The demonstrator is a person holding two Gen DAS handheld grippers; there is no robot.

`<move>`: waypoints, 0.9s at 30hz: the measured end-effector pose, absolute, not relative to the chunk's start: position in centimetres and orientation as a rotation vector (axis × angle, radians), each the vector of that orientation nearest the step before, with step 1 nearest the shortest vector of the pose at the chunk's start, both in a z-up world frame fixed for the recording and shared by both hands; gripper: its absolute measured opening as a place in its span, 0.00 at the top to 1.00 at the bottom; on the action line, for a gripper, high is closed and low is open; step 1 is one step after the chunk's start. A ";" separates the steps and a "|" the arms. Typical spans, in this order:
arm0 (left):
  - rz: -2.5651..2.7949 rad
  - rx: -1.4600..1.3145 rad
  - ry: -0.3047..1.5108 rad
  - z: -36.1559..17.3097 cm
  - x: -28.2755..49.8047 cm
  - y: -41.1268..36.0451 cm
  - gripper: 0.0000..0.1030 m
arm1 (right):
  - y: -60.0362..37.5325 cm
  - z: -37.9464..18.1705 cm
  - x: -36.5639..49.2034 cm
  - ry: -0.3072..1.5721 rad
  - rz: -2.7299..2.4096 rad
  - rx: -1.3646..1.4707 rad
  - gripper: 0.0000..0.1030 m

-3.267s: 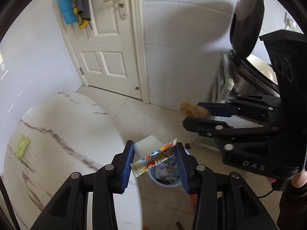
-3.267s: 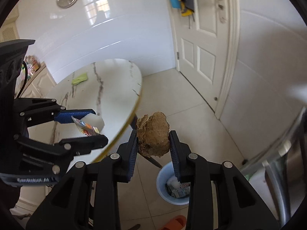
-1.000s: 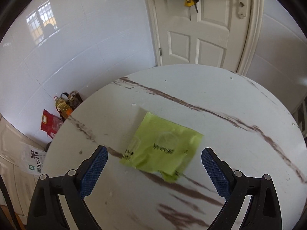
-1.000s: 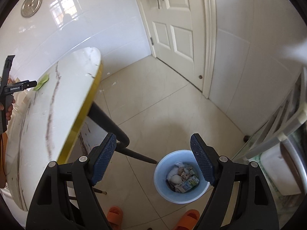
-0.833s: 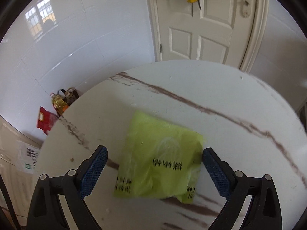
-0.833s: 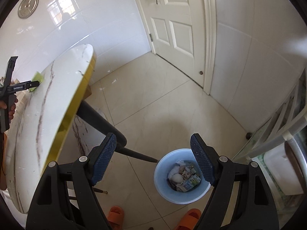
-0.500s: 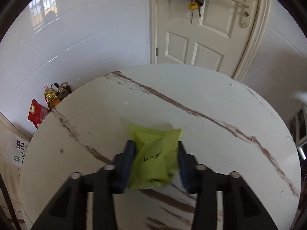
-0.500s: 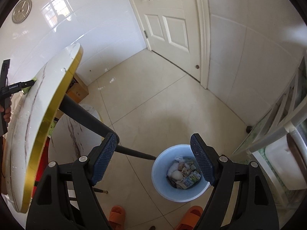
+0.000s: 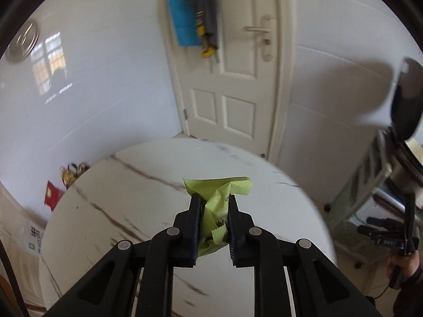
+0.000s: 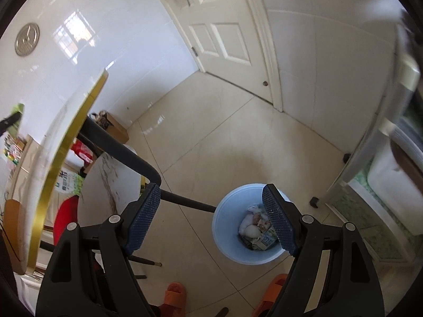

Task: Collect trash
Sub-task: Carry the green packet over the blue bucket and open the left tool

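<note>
The left gripper [image 9: 213,206] has its jaws pinched tight on a crumpled lime-green wrapper [image 9: 217,203], which is lifted clear above the round white marble table [image 9: 127,200]; the top of the wrapper fans out past the fingertips and its lower end hangs between the blue pads. Behind it stands a white panelled door [image 9: 235,79] with a blue cloth [image 9: 182,13] and some darker things hanging on it, and against the tiled wall on the floor sit a red packet [image 9: 53,195] and what look like bottles, too blurred to name. Off to the right edge of that view the right gripper shows small, held in a hand. The right gripper [image 10: 211,216] has its jaws spread wide with nothing between them, and it hangs over the tiled floor just beside the light blue trash bin [image 10: 227,240]. The bin already holds a heap of wrappers and crumpled paper [image 10: 255,227], partly hidden behind the right-hand finger. Between the table and the bin runs the black table leg [image 10: 124,155], its foot reaching right up to the bin's rim. The gold-edged tabletop [image 10: 63,150] tilts across the left of this view, with a small marble stool [image 10: 111,185] under it. Two orange slippers [image 10: 173,298] stand at the bottom, near the bin, and a shelf unit on castors [image 10: 370,185] is on the right.
</note>
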State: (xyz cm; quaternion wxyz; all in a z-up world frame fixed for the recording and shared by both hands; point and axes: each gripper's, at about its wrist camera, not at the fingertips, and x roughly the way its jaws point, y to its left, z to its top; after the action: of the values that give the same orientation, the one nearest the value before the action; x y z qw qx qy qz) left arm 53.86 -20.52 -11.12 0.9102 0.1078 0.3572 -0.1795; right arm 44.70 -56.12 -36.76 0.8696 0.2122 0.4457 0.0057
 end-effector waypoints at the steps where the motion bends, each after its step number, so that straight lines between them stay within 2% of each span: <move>1: -0.402 0.234 0.713 -10.5 52.2 -22.2 0.86 | -56.9 -36.5 43.7 0.919 0.006 0.452 0.25; 4: -0.459 0.311 0.680 -10.4 47.6 -28.3 0.86 | -58.7 -35.8 41.4 0.885 -0.016 0.481 0.25; 7: -0.508 0.335 0.711 -13.0 45.0 -33.9 0.86 | -60.5 -35.7 39.5 0.858 -0.041 0.507 0.23; 14: -0.532 0.439 0.893 -25.2 46.9 -43.1 0.86 | -62.6 -39.6 38.8 0.879 -0.066 0.562 0.21; 17: -0.497 0.461 0.978 -31.1 48.6 -44.5 0.86 | -63.4 -43.2 39.9 0.920 -0.090 0.574 0.21; 22: -0.455 0.500 1.112 -40.9 53.0 -45.9 0.86 | -64.4 -52.7 42.7 1.081 -0.155 0.619 0.22; 24: -0.437 0.520 1.152 -44.3 54.2 -46.0 0.86 | -64.4 -57.3 43.9 1.170 -0.190 0.616 0.28; 27: -0.420 0.543 1.216 -49.2 56.7 -46.8 0.86 | -64.1 -62.5 44.8 1.267 -0.209 0.633 0.30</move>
State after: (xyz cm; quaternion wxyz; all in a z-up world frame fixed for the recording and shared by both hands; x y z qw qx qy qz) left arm 56.72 -46.76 -49.18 0.7659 0.2499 0.5600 -0.1932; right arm 44.78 -64.14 -62.46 0.7545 0.2901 0.5808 -0.0959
